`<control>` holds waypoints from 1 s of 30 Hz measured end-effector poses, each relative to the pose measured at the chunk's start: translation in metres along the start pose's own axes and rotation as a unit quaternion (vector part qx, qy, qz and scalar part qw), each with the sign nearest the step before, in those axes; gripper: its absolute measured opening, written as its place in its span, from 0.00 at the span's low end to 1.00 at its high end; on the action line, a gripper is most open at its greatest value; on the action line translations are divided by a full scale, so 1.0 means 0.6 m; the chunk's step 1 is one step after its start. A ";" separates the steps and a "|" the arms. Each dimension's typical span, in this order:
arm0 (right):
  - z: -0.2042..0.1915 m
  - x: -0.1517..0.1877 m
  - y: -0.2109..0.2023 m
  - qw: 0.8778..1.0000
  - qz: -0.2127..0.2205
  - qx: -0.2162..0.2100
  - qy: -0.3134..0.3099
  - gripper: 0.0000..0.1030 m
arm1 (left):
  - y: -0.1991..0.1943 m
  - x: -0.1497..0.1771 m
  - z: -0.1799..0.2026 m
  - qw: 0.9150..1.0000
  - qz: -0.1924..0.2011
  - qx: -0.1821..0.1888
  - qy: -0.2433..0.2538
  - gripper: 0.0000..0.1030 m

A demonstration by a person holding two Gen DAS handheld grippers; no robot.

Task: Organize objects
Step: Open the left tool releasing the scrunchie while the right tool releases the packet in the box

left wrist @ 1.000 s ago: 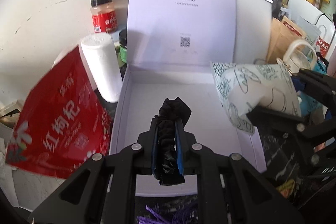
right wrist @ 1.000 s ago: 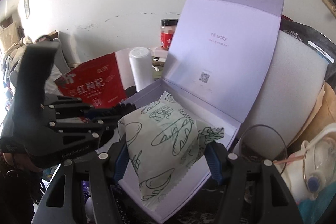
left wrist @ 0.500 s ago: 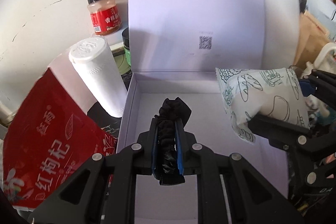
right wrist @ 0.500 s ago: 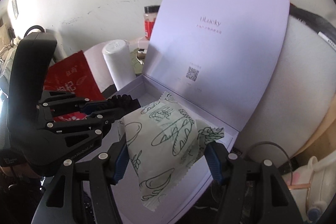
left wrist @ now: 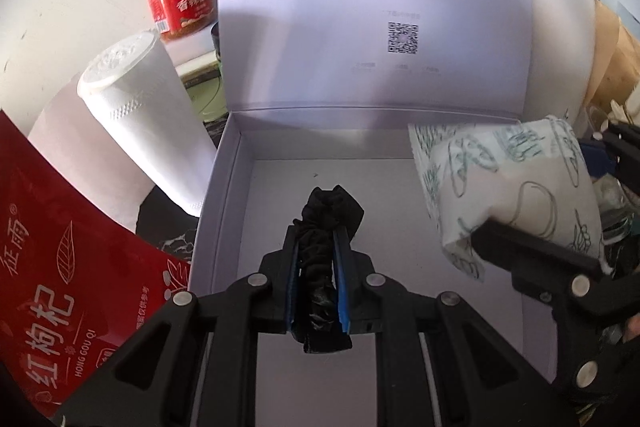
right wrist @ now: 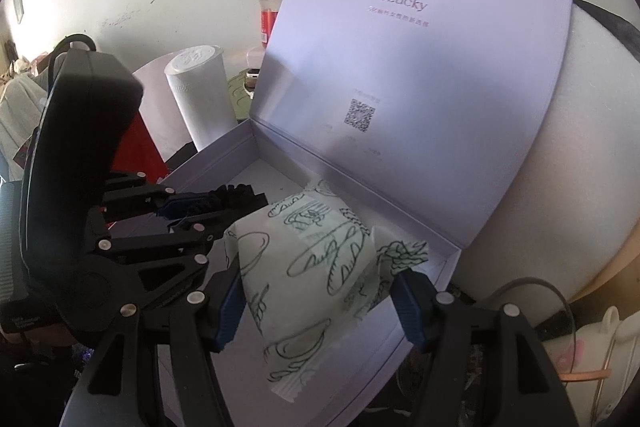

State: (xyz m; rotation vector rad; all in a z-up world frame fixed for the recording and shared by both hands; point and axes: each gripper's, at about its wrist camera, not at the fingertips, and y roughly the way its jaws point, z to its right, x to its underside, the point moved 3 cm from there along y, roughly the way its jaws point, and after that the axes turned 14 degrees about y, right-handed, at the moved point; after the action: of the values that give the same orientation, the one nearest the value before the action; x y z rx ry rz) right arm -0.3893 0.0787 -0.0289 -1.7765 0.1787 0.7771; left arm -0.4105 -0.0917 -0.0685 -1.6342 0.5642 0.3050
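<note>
An open lilac box (left wrist: 224,211) with a raised lid (left wrist: 372,7) lies in front of me; it also shows in the right wrist view (right wrist: 224,151). My left gripper (left wrist: 318,239) is shut on a black scrunchie (left wrist: 320,259) and holds it over the box's inside. My right gripper (right wrist: 316,295) is shut on a pale green printed packet (right wrist: 308,275), held over the box's right side. The packet (left wrist: 508,183) and the right gripper's arm show at the right of the left wrist view. The left gripper (right wrist: 224,205) shows at the left of the right wrist view.
A white paper roll (left wrist: 144,115), a red pouch (left wrist: 60,267) and a red-labelled jar (left wrist: 176,7) stand left of the box. White foam (right wrist: 560,167) rises behind the lid. A white jug (right wrist: 592,347) and clutter sit at the right.
Both grippers have moved forward and down over the box with their loads. The box now fills more of both views.
</note>
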 end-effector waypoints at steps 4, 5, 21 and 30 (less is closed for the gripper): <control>-0.004 0.002 0.004 1.000 -0.004 0.020 -0.009 0.65 | 0.004 0.003 -0.005 1.000 -0.012 -0.018 -0.010 0.21; -0.005 0.003 0.004 1.000 -0.005 0.019 -0.010 0.66 | 0.004 0.004 -0.006 1.000 -0.010 -0.015 -0.012 0.26; -0.007 0.001 -0.024 1.000 0.020 0.021 -0.012 0.70 | -0.029 0.015 -0.010 1.000 0.008 -0.025 -0.017 0.47; -0.017 -0.007 -0.065 0.999 0.042 0.020 -0.009 0.70 | -0.085 0.013 -0.022 0.999 0.026 -0.028 -0.024 0.47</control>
State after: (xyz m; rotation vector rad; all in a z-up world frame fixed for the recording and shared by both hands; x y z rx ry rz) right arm -0.3693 0.0821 0.0059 -1.7317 0.2556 0.8437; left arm -0.3788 -0.1028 -0.0274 -1.6643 0.5662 0.4003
